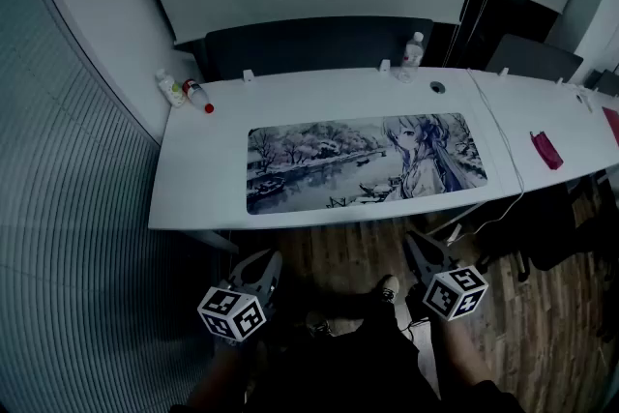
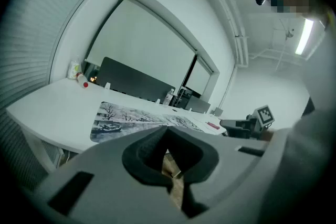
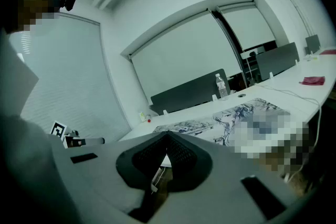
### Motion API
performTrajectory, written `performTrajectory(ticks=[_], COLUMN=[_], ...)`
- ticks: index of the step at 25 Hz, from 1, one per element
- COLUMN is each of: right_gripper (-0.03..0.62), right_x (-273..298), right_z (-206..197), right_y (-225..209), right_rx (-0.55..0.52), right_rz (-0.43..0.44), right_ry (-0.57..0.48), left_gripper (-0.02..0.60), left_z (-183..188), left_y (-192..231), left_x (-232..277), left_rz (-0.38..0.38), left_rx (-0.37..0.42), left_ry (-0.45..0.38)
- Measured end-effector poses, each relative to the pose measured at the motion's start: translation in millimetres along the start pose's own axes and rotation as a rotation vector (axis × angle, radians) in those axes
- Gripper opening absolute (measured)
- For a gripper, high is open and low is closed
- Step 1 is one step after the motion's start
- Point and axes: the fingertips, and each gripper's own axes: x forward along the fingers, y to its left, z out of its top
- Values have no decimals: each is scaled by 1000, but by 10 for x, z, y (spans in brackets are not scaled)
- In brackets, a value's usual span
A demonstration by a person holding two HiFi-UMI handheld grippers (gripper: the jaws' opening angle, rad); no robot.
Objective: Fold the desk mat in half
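The desk mat (image 1: 363,160), printed with a snowy river scene and an anime figure, lies flat and unfolded on the white desk (image 1: 203,169). Both grippers hang in front of the desk's near edge, above the wooden floor and clear of the mat. My left gripper (image 1: 263,264) is shut with nothing in it, below the mat's left end. My right gripper (image 1: 419,242) is shut and empty below the mat's right part. The left gripper view looks over closed jaws (image 2: 167,129) at the mat (image 2: 131,115). The right gripper view shows closed jaws (image 3: 167,136) and the mat (image 3: 210,123) beyond.
Two small bottles (image 1: 172,88) stand at the desk's back left corner, a water bottle (image 1: 413,53) at the back. A white cable (image 1: 503,145) crosses the desk right of the mat, next to a red pouch (image 1: 546,150). A dark panel (image 1: 319,44) backs the desk.
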Motion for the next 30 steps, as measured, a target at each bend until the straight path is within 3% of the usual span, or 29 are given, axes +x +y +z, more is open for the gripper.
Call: performTrajectory(ticks=[9, 30], right_gripper=[23, 24], right_x=[-185, 45], right_z=[55, 110], right_y=[-23, -271], right_rx=[5, 11], right_rz=[-2, 18], right_ry=[-22, -1], left_gripper=[6, 6], left_z=[-3, -53], left_y=[-179, -2], left_x=[-36, 117], left_rz=[-4, 86], left_rx=[14, -5], left_ry=[3, 19])
